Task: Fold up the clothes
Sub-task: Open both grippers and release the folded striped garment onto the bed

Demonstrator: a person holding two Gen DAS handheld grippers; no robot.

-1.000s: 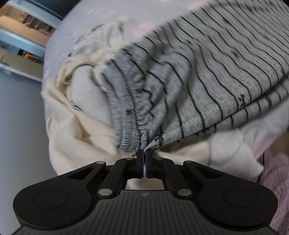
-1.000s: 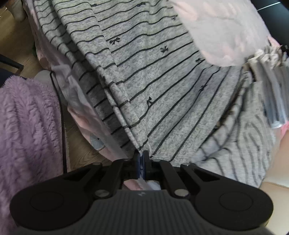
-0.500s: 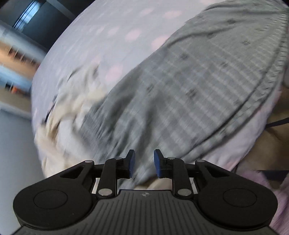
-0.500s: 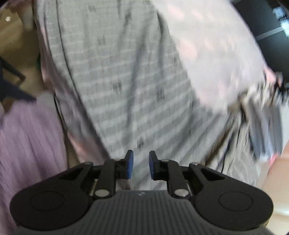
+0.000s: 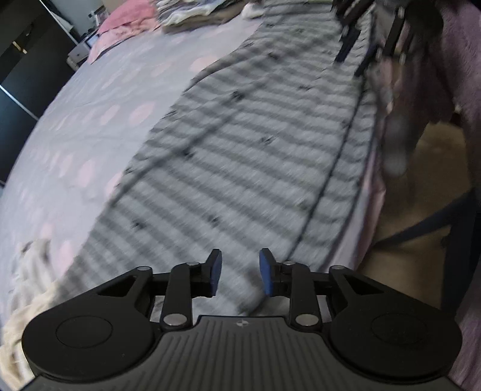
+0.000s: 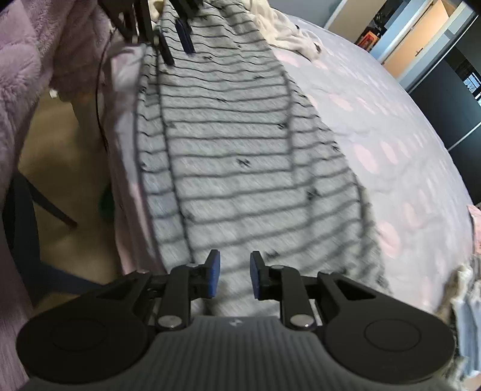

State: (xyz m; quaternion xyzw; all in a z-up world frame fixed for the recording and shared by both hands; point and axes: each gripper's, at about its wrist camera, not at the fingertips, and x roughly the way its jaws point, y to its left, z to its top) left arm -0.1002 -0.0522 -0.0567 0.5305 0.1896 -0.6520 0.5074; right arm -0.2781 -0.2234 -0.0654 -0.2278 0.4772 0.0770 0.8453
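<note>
From the left wrist view, the grey knitted garment with thin black stripes and tiny bow marks [image 5: 240, 156] lies spread flat in a long band on the lavender bedsheet with pale pink dots [image 5: 99, 114]. Its right-hand edge runs close along the side of the bed, where the sheet drops to the tan floor [image 5: 421, 186]. To its left there is a wide stretch of bare sheet. A crumpled cream cloth [image 5: 27, 288] sits at the near left, touching the garment's corner. Far off, pink and pale folded laundry [image 5: 168, 15] is heaped at the bed's far end. The left gripper [image 5: 240, 272] hovers low over the near end of the garment, its blue-padded jaws parted with nothing between them. The right gripper [image 5: 372, 39] shows at the far end, blurred.

From the right wrist view, the same striped garment [image 6: 240, 144] stretches away, its left edge beside the bed's side, with a fluffy mauve blanket [image 6: 30, 60] and a dark chair leg [image 6: 45, 207] beyond on the floor side. Open sheet [image 6: 390, 126] lies to the right. The right gripper [image 6: 235, 275] is poised over the near hem, jaws apart and empty. Opposite, the left gripper [image 6: 177, 36] points down at the far end of the garment; whether it touches the cloth I cannot tell.
</note>
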